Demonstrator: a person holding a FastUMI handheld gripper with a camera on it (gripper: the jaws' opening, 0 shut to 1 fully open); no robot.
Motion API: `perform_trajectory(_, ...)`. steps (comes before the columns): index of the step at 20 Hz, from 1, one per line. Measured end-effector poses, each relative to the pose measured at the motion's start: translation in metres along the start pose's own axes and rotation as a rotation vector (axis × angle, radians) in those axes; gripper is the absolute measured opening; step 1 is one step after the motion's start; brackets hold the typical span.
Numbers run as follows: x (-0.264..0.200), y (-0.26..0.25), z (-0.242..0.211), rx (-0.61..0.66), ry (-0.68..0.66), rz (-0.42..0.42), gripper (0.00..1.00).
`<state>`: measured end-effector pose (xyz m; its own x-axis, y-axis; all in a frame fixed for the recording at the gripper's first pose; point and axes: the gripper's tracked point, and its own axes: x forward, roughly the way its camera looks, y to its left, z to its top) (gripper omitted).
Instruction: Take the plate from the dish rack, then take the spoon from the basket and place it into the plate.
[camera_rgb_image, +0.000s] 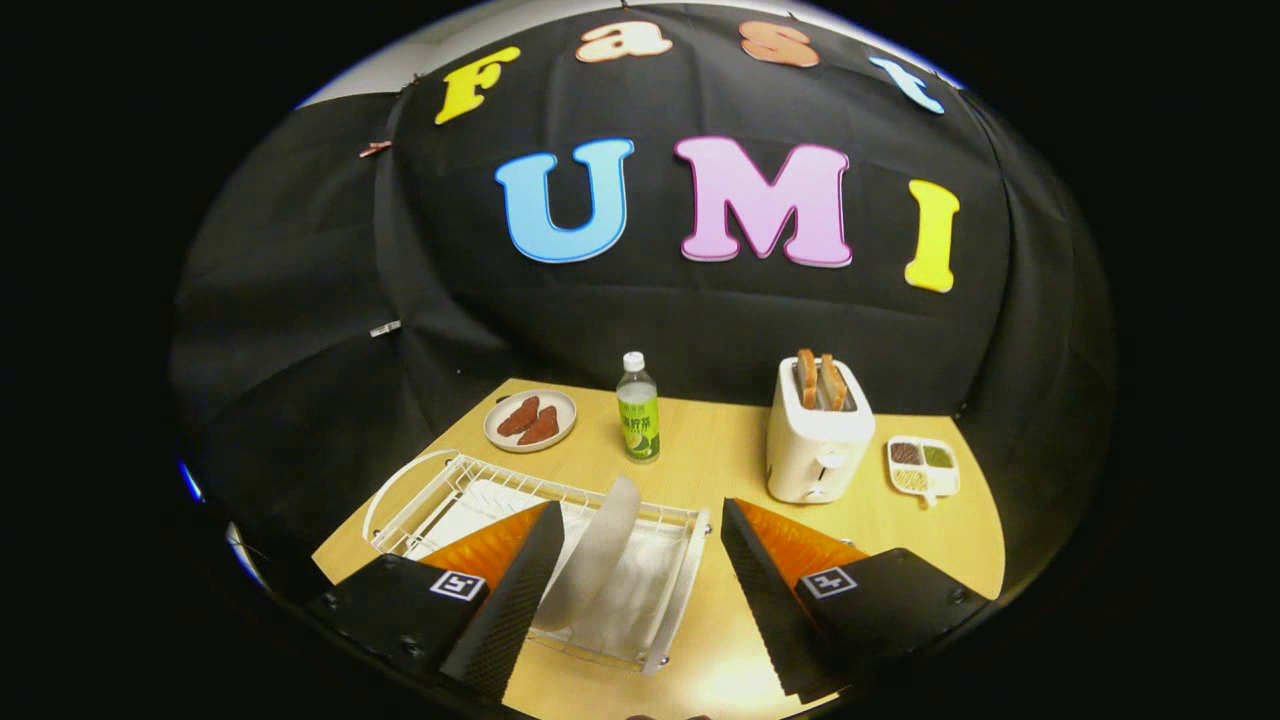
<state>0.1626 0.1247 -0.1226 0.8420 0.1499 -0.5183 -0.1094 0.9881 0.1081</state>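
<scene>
Presently, the hand-held gripper (635, 590) hangs with its fingers spread wide apart, nothing pinched between them. The plate (598, 550) stands on edge, tilted, in the white wire dish rack (440, 495) at the near left part of the worktop (720, 450); it sits between the fingers, just beside the left one, contact not determinable. The right finger lies past the rack's right end, over bare worktop. Beyond the rack, toward the far edge, stand a green-labelled bottle (638, 410) and, left of it near the far left corner, a small plate of reddish food (530, 420). A white toaster (818, 435) holding two slices stands further right, with a small divided dish (923, 467) beside it near the right edge.
</scene>
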Motion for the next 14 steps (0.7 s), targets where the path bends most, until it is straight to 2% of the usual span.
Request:
perform_trajectory(4, 0.038, 0.007, -0.019, 0.116, 0.138, -0.025, 0.99)
perform_trajectory(7, 0.063, 0.01, -0.034, 0.098, 0.192, -0.042, 0.96)
perform_trajectory(11, 0.085, 0.011, -0.055, 0.088, 0.26, -0.071, 0.8)
perform_trajectory(13, 0.093, 0.016, -0.062, 0.111, 0.293, -0.062, 0.67)
perform_trajectory(14, 0.092, 0.018, -0.066, 0.118, 0.313, -0.064, 0.57)
